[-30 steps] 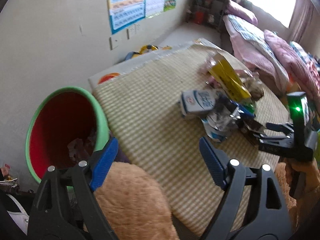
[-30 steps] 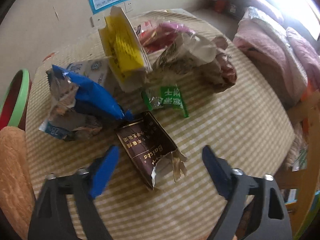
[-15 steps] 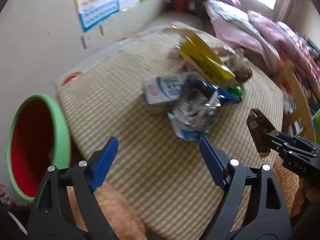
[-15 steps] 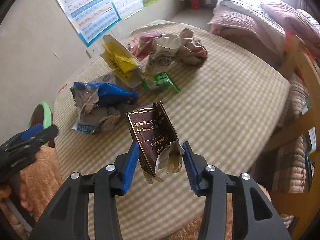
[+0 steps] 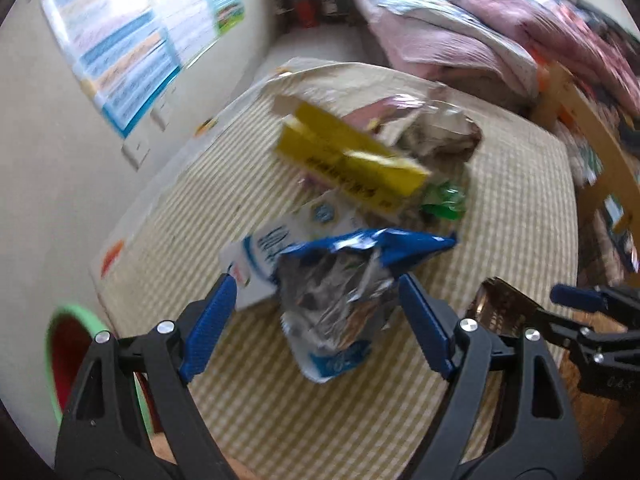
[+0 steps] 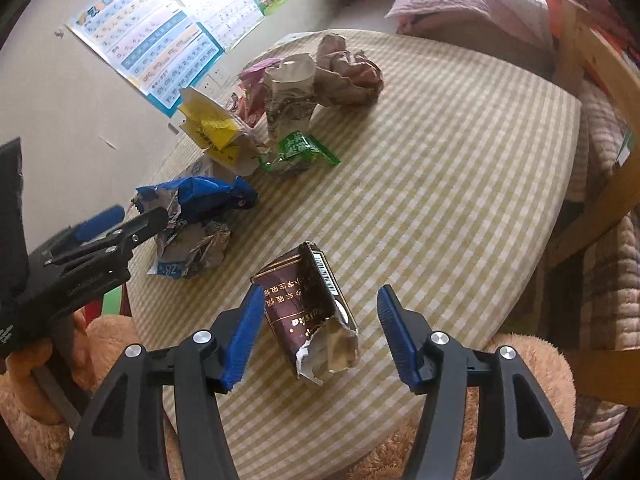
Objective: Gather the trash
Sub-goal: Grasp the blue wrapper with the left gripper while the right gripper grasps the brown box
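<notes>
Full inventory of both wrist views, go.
table: 1, beige check cloth, centre
brown carton: 1, torn, near edge
blue foil bag: 1, blue/silver, left
white-blue carton: 1, behind the foil bag
yellow box: 1, far left
green wrapper: 1, middle
paper bags: 2, tan/grey, far side
bin: 1, green rim, red inside, beside table
posters: wall
bedding: pink, background
left gripper: open, straddling foil bag
right gripper: jaws just opened, brown carton between
</notes>
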